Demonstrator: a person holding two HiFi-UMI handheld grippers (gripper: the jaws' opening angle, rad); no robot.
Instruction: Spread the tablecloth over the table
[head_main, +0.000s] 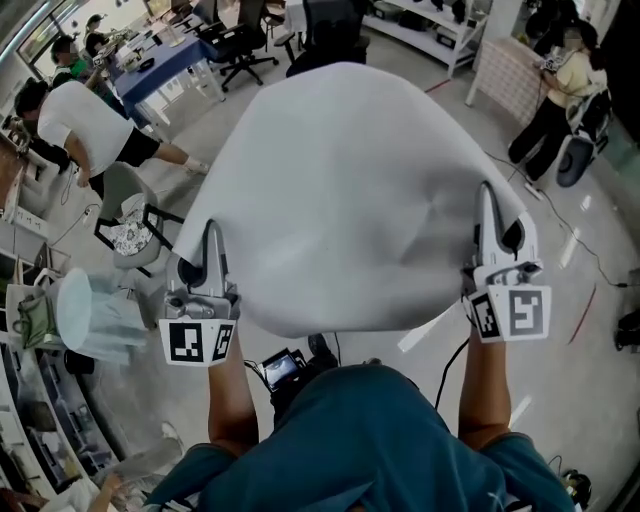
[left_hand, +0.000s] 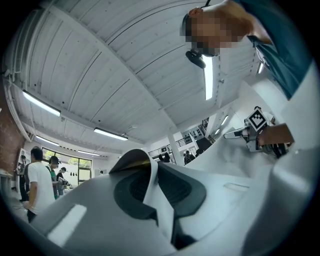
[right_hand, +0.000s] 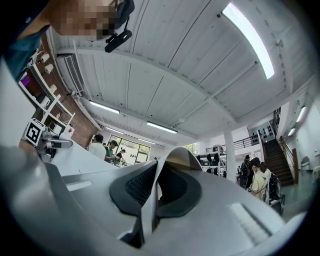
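White tablecloth (head_main: 340, 190) ballooned in air, near corners pinched.

The person's left forearm (head_main: 228, 395) and right forearm (head_main: 487, 385) reach forward, well apart. The left hand-held gripper (head_main: 211, 240) and right hand-held gripper (head_main: 488, 205) point ahead, tilted slightly upward, each with its jaws clamped on the tablecloth (head_main: 340, 190) edge.

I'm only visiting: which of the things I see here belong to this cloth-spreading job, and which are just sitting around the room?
Part of the job:
- white tablecloth, held up in the air
- left hand-held gripper and right hand-held gripper, each shut on the cloth's edge

Just lying about:
- black office chairs
- blue-covered table
- white shelving
- person in a white shirt
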